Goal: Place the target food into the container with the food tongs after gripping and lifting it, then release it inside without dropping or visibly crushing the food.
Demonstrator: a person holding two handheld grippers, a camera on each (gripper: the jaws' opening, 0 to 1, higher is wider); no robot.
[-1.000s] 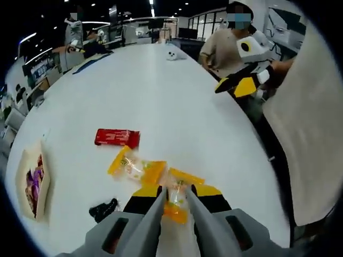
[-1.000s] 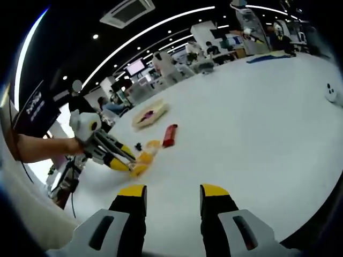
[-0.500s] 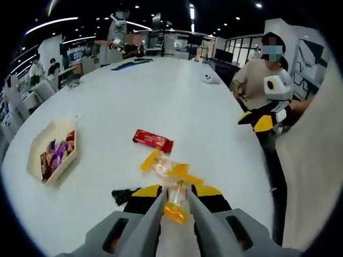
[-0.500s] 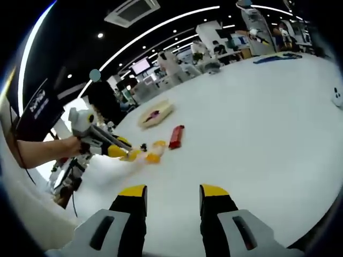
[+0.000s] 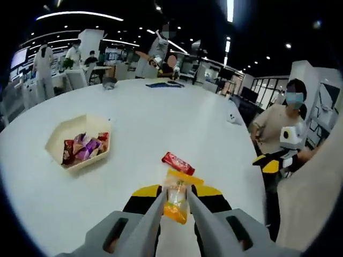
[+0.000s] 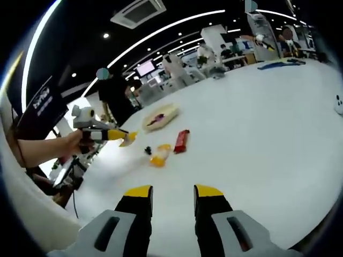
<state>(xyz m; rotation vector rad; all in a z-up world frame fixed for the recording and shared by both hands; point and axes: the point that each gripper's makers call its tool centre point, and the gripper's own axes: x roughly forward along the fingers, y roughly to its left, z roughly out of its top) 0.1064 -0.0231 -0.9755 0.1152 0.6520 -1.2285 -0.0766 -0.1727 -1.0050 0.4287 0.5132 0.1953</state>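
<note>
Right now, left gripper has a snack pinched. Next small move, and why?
Probably carry it up-left in the left gripper view toward the container. The left gripper is shut on the orange snack packet, lifted off the white table, while the container, already holding wrapped snacks, sits apart from it. The right gripper hangs open, idle.

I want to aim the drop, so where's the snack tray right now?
In the left gripper view the snack tray sits on the white table, left of the red packet.

Small black object (image 6: pixel 147 151) unidentifiable; container (image 5: pixel 79 147) wrappers' labels too small.
</note>
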